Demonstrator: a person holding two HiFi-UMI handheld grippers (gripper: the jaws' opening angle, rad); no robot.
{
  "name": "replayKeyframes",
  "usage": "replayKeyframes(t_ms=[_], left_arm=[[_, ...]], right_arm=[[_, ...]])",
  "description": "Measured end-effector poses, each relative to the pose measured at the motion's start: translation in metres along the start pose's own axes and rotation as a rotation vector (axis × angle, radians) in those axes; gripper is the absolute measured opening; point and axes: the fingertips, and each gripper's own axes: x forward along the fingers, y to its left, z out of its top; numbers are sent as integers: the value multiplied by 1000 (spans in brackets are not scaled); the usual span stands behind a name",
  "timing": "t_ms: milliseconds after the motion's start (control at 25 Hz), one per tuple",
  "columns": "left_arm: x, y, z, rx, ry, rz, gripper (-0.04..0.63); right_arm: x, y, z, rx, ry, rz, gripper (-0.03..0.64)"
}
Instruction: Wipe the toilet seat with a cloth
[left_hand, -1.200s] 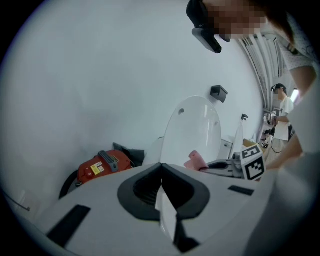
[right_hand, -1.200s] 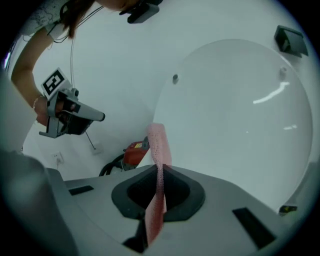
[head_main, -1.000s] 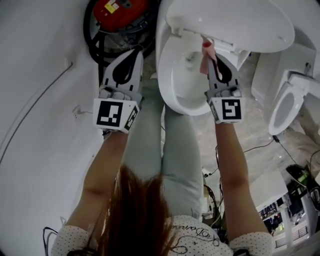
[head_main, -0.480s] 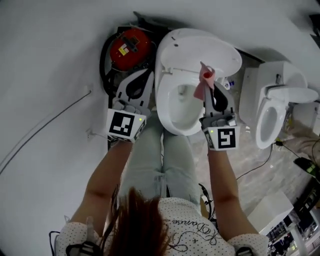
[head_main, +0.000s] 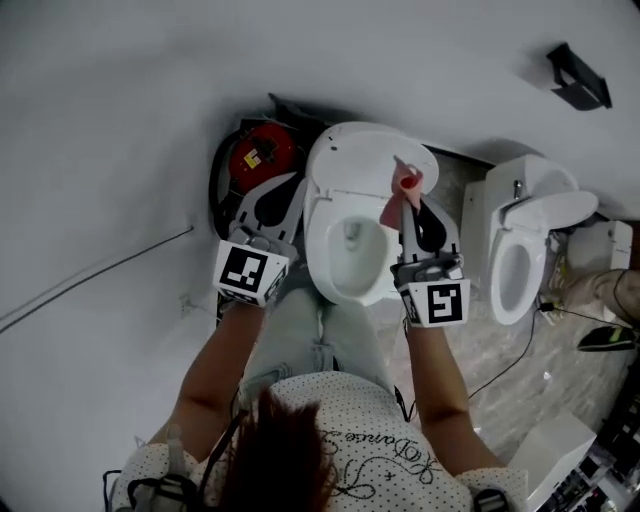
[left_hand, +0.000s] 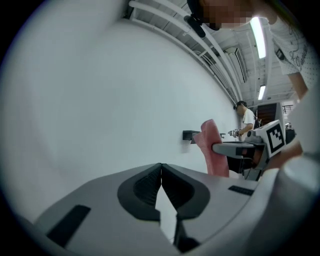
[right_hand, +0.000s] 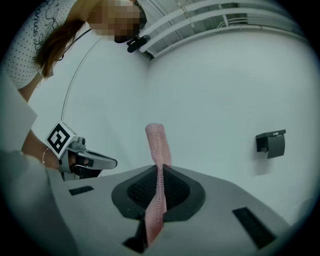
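Cloth (right_hand: 156, 140) tight inside closed right gripper (right_hand: 159, 169)

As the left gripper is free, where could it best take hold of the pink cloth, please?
Probably the free end of the pink cloth that stands above the right gripper, the left gripper opening first and coming from its own side: that strip is upright, narrow and clear of the jaws.

The person wears a white polka-dot top (head_main: 372, 452) and pale jeans (head_main: 300, 332).
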Motion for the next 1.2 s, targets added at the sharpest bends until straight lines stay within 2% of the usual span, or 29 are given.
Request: replayKeyframes(t_ms=[160, 560, 720, 1200], left_arm=[[-8, -5, 30, 15, -28, -14, -8], [-27, -34, 88, 65, -112, -22, -8], [-27, -48, 96, 74, -127, -26, -8], [-32, -84, 107, 61, -149, 0, -8]], right_arm=[[-10, 3, 32, -44, -37, -7, 23], [-35, -3, 84, -25, -82, -27, 20], [-41, -8, 101, -26, -106, -39, 20], [-75, -24, 106, -81, -90, -35, 18]])
